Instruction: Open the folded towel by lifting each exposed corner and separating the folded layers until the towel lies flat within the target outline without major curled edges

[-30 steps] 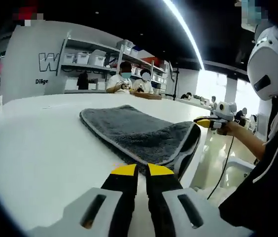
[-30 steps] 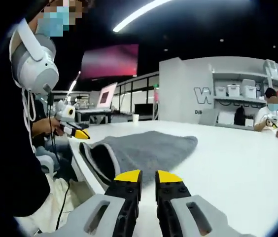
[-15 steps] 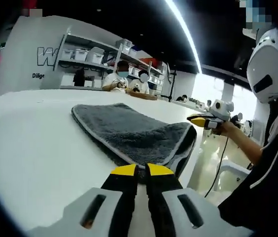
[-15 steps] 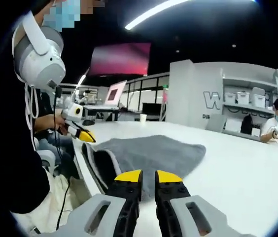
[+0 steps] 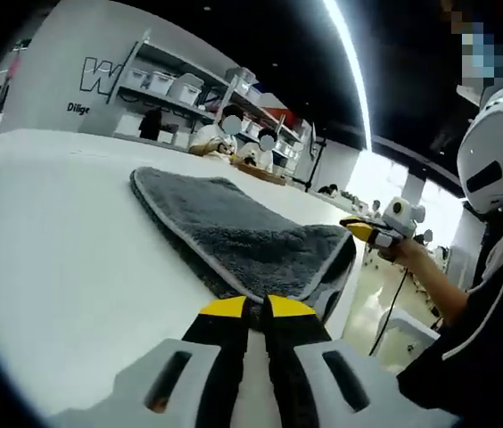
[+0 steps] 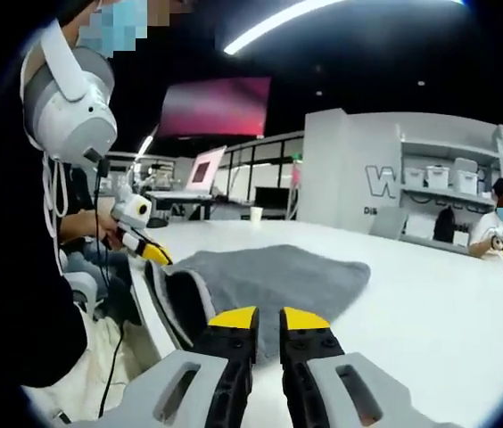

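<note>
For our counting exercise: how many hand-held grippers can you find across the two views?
2. The left hand-held gripper rises from the bottom of its own view and appears beyond the towel at. The right hand-held gripper likewise, seen at.

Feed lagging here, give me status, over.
Left claw shut, at towel edge. Right claw slightly open, empty, just short of it. Towel folded on white table. Nothing in the way.

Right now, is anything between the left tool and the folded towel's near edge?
Nothing visible. The left tool sits just short of the folded grey towel, with bare white table around it. The right tool hovers off the towel's far corner, out of the path.
</note>
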